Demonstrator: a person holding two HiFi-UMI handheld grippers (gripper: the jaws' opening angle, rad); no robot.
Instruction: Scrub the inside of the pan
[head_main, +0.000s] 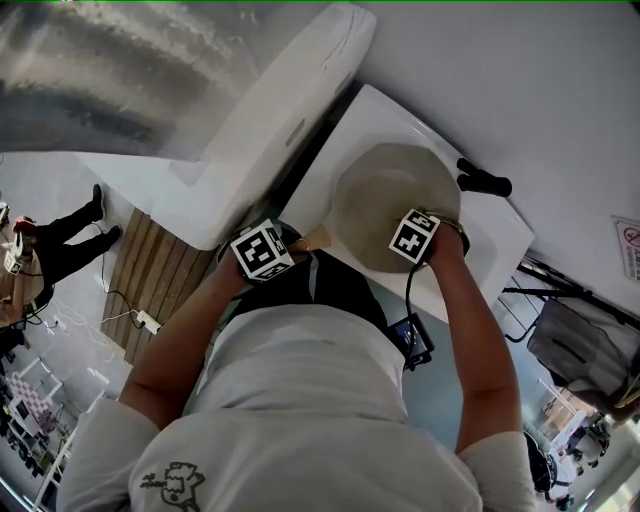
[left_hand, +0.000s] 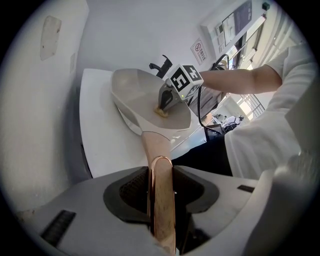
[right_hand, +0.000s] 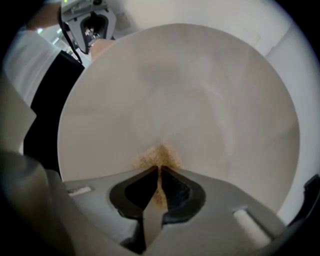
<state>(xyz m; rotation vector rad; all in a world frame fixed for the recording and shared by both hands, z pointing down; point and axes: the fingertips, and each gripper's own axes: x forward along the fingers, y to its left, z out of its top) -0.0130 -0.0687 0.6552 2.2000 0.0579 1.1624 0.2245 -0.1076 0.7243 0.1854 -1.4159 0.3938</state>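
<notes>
A: While you're standing there, where's the pan (head_main: 390, 190) right now?

B: On the white worktop (head_main: 500, 240), toward its near edge. The handle (left_hand: 161, 200) pokes out past that edge toward the person. The pan looks tipped a bit, and I can't tell whether the base sits flat.

A: Left gripper (left_hand: 161, 175)?

B: Clamped on the handle. The jaws are parted only by the handle's width, with one pad pressing each side of the copper-coloured part. It's angled downward, in line with the handle.

A: Right gripper (right_hand: 159, 172)?

B: It points almost straight down into the pan. The jaws are nearly together, pinching a thin yellow-brown scrub pad (right_hand: 157, 157). The pad sticks out past the tips and touches the pale inside of the pan, on the side nearest the person.

A: Anything else on the worktop?

B: A black piece (head_main: 485, 183) just beside the pan at the right edge, maybe a tap, but I can't tell. A black cable (head_main: 408, 300) hangs from the right gripper, off the near edge.
</notes>
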